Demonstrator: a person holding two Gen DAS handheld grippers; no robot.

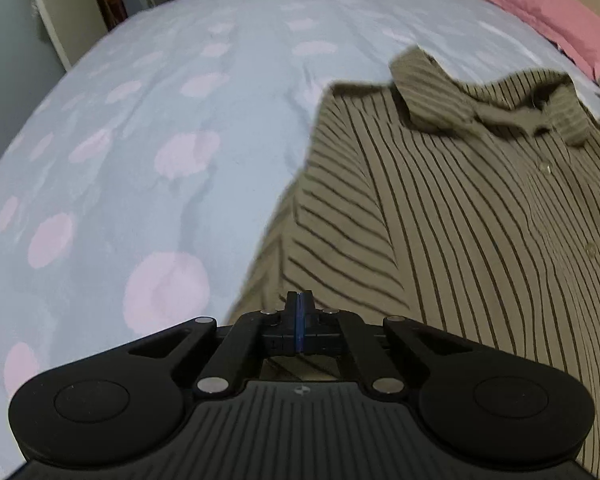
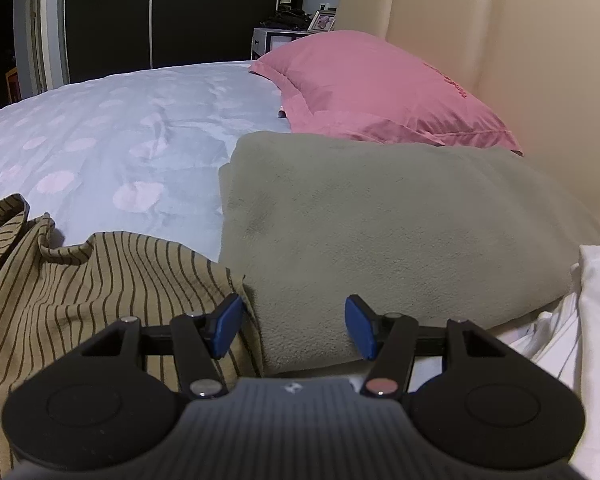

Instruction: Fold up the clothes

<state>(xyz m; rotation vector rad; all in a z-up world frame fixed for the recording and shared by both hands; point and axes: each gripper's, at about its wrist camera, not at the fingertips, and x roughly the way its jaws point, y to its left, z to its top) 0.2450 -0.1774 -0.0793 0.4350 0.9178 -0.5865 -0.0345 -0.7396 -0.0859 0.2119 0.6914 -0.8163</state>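
My left gripper (image 1: 299, 312) is clenched, its blue pads pressed together. It sits low over the near-left edge of the shirt (image 1: 440, 208), and cloth shows just under the linkage, but I cannot tell whether any fabric is actually pinched between the pads (the view is blurred there). If nothing is caught, a lift will come up empty. If only one layer is caught, the lower layer stays on the bed (image 1: 140, 120) and the fold goes crooked.

My right gripper (image 2: 292, 326) is released, jaws wide apart, hanging over the seam where the shirt's right edge meets the olive blanket (image 2: 400, 220). Closing here could take the blanket along with the shirt and drag it into the fold.

The shirt lies spread, buttons up, along the near side of the bed. One side panel looks turned in over the front, though this could equally be plain rumpling.

Farther off, the collar (image 1: 480, 96) is bunched and twisted; a fold carried over it would trap that lump. Beyond it lies the pink pillow (image 2: 372, 88), at the headboard (image 2: 520, 40).
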